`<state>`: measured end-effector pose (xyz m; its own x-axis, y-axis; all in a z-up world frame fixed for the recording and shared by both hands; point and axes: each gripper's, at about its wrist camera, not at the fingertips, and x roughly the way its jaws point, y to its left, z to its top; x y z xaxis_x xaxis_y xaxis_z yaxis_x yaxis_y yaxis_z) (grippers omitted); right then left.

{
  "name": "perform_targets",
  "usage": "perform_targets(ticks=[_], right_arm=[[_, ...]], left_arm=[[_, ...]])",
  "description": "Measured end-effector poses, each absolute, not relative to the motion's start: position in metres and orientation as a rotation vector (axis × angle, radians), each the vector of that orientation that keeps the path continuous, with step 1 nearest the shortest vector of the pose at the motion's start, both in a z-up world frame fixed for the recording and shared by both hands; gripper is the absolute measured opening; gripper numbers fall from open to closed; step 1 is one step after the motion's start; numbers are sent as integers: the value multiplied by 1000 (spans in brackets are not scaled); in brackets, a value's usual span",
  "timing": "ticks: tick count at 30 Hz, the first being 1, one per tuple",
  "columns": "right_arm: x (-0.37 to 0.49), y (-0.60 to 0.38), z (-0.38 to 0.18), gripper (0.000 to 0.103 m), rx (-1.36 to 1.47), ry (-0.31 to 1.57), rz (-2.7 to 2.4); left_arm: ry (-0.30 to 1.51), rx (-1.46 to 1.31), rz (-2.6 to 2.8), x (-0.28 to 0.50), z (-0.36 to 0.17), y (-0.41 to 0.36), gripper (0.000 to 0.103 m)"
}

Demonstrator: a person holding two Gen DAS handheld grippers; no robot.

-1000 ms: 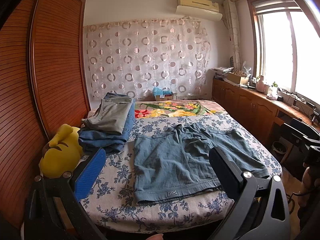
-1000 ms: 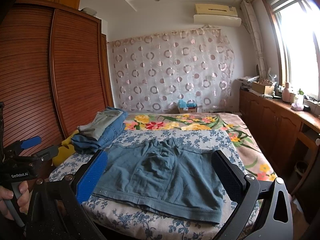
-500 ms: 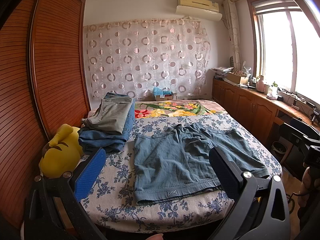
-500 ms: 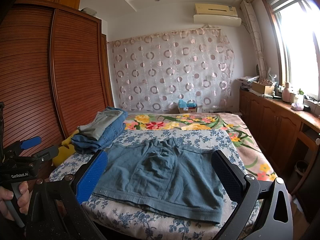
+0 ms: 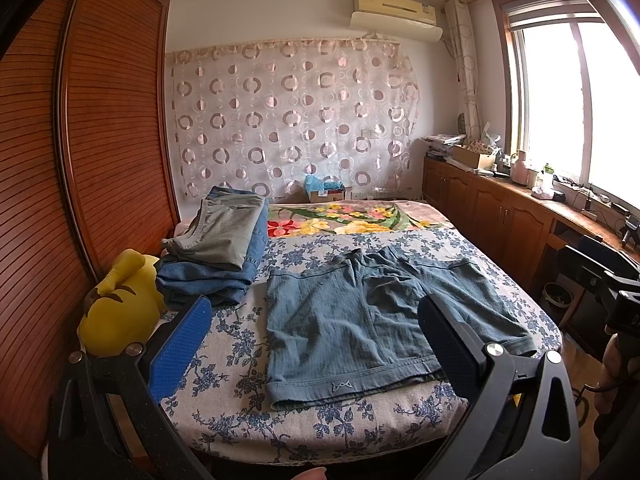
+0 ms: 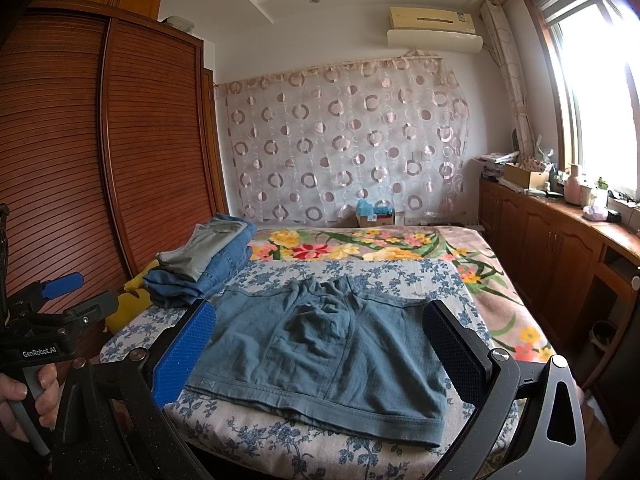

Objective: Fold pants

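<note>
Blue shorts (image 5: 372,320) lie flat on the floral bedspread (image 5: 236,364), beyond both wide-open, empty grippers (image 5: 316,354) (image 6: 320,354); folded jeans (image 5: 224,256) stacked beside.

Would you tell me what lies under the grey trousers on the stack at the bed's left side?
Folded blue jeans lie directly under the grey trousers, on the floral bedspread. Anything further inside the stack is covered.

The shorts (image 5: 376,320) lie flat on the bed (image 5: 240,360), near its front edge. A stack of folded clothes (image 5: 220,256) sits behind them to the left, with a plush toy (image 5: 120,308) just left of it.
</note>
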<state>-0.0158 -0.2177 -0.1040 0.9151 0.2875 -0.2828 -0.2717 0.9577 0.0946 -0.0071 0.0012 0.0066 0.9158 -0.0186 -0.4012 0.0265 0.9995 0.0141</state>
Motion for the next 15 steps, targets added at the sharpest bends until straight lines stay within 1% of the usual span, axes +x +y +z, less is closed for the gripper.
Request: perform_targets(ticks=[15], right_arm=[[-16,-218,-103,103,54,297,289]], left_arm=[[411,18,-24,-7,7,1,103]])
